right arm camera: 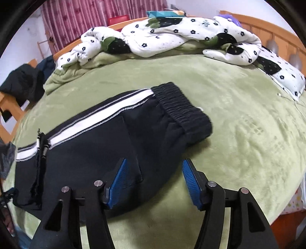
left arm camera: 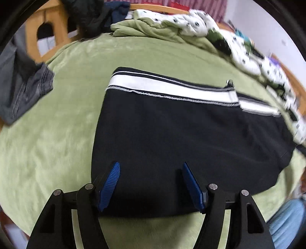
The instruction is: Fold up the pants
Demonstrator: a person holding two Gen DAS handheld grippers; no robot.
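Observation:
Black pants (left arm camera: 181,130) with a white side stripe (left arm camera: 172,89) lie flat and folded on the green blanket. In the right wrist view the pants (right arm camera: 99,153) show their ribbed elastic waistband (right arm camera: 183,109) at the far right end. My left gripper (left arm camera: 151,166) is open, hovering over the near edge of the pants, nothing between its blue pads (left arm camera: 110,183). My right gripper (right arm camera: 154,164) is open above the near edge of the waist end, empty.
The green blanket (right arm camera: 239,118) covers the bed. A crumpled white flowered quilt (right arm camera: 172,36) lies along the far side. Grey clothing (left arm camera: 21,92) lies at the left, dark clothes (left arm camera: 89,17) at the wooden bed frame (left arm camera: 38,38).

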